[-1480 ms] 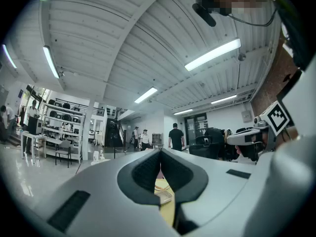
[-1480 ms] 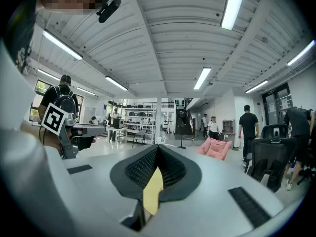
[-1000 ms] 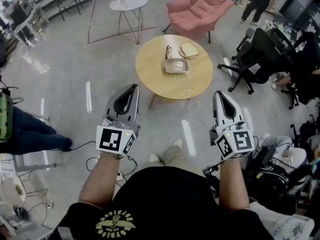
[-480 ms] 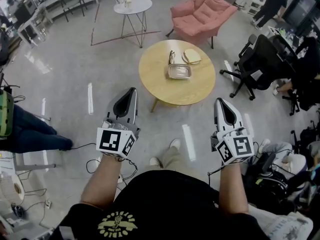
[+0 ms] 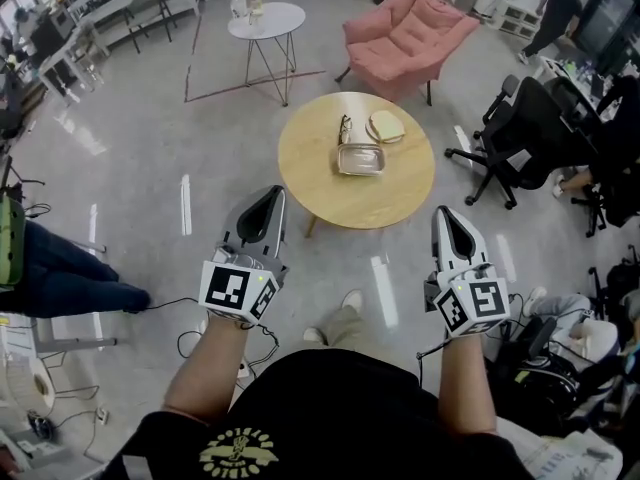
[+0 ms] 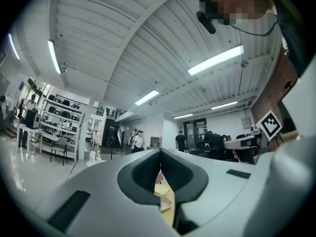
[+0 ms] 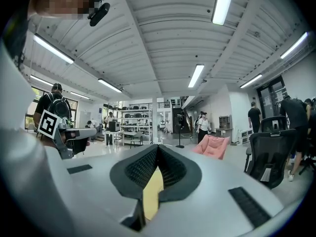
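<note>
I hold both grippers out in front of me, above the grey floor. In the head view my left gripper (image 5: 274,195) and my right gripper (image 5: 444,214) are shut with nothing between the jaws. Both point toward a round wooden table (image 5: 310,173) a little ahead. On it lie a metal tray (image 5: 358,158), a pair of glasses (image 5: 345,128) and a round beige object (image 5: 386,125). The left gripper view shows the left gripper (image 6: 160,154) with its tips touching and the table behind them. The right gripper (image 7: 157,149) is shut as well.
A pink armchair (image 5: 410,30) and a small white side table (image 5: 265,18) stand beyond the wooden table. Black office chairs (image 5: 525,118) are at the right. A person's legs (image 5: 55,278) and floor cables (image 5: 190,338) are at the left. Several people stand farther off.
The wooden table has slid slightly lower and to the right in the head view. Both grippers stay shut and side by side.
</note>
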`<state>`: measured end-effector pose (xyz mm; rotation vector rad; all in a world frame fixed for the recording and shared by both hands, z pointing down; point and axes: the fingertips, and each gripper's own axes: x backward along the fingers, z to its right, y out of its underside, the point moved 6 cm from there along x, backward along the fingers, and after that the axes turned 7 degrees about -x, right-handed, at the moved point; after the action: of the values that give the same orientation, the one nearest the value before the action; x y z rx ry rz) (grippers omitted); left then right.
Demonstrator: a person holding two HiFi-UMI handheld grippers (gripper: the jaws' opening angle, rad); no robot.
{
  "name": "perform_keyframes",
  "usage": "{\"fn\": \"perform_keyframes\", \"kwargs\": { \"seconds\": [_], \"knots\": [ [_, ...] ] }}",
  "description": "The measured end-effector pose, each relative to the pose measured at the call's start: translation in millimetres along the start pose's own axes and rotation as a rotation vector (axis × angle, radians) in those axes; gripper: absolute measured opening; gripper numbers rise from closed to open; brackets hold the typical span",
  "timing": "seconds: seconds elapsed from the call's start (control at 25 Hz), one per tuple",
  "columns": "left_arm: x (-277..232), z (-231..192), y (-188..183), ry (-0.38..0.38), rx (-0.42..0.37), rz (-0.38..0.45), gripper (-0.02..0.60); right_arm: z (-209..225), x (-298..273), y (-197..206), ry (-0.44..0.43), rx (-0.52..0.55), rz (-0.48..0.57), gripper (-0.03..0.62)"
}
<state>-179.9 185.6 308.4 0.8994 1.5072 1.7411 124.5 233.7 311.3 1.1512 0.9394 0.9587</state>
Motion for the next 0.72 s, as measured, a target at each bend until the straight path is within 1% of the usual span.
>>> {"fn": "perform_keyframes", "kwargs": {
  "seconds": [0.24, 0.32, 0.6, 0.72],
  "knots": [
    [-26.7, -5.0, 9.5, -0.001, -0.007, -0.033, 0.017, 15.4, -24.1, -3.6, 0.005, -0.016, -0.014, 0.014],
    [-33.8, -8.3, 13.3, -0.007, -0.008, -0.046, 0.017, 18.3, -33.2, -4.0, -0.008, -0.015, -0.014, 0.014],
    [-52.3, -15.4, 27.5, -0.020, 0.019, -0.063, 0.017, 24.9, -55.0, 7.6, -0.043, -0.004, -0.052, 0.014],
    [-63.6, -14.1, 32.5, -0.019, 0.026, -0.066, 0.017, 32.1, -62.4, 5.2, -0.028, -0.012, -0.066, 0.014]
  ]
}}
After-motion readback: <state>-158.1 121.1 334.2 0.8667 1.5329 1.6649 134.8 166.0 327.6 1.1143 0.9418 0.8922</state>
